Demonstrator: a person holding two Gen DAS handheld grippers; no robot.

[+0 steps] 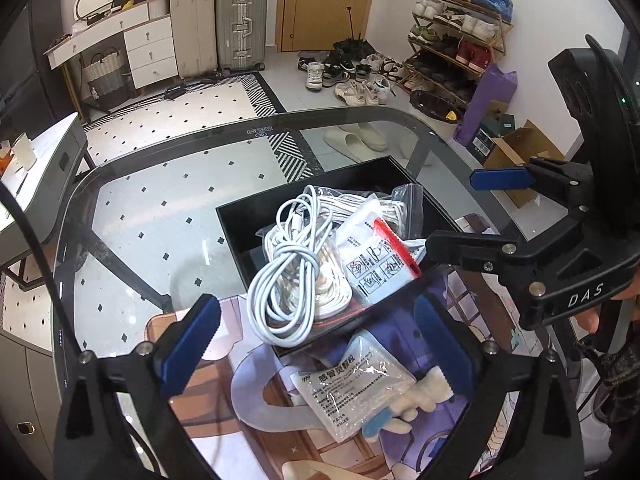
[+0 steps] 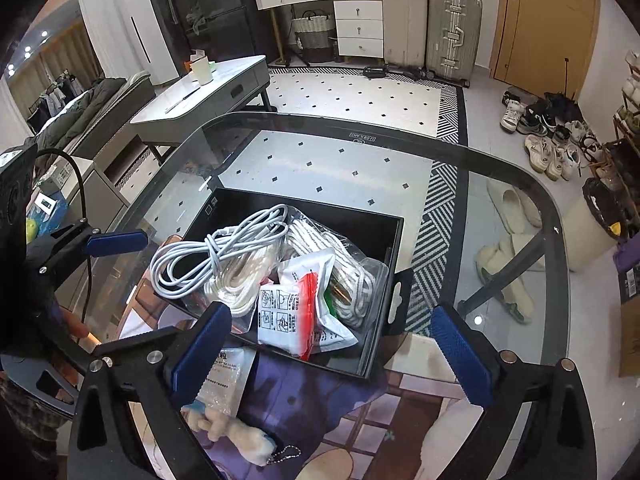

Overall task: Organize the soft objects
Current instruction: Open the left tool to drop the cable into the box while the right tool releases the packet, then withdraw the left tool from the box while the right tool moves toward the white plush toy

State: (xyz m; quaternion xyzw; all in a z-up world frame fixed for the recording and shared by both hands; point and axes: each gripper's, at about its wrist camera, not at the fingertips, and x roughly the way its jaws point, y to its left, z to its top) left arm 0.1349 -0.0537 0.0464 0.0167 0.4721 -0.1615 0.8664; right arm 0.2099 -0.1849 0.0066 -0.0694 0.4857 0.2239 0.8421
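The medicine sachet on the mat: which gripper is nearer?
Left. The left gripper hangs open right over the medicine sachet; the right gripper, also open, has it beside its left finger, off-centre.

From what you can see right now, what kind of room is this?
Most likely a home's entryway or living area: a loaded shoe rack, suitcases by a wooden door, and a glass table.

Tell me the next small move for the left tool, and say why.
Probably lower the left tool onto the medicine sachet and close. Its jaws are open and empty, with the sachet between them. The sachet and the plush keychain lie on the mat outside the black box, which already holds cables and packets.
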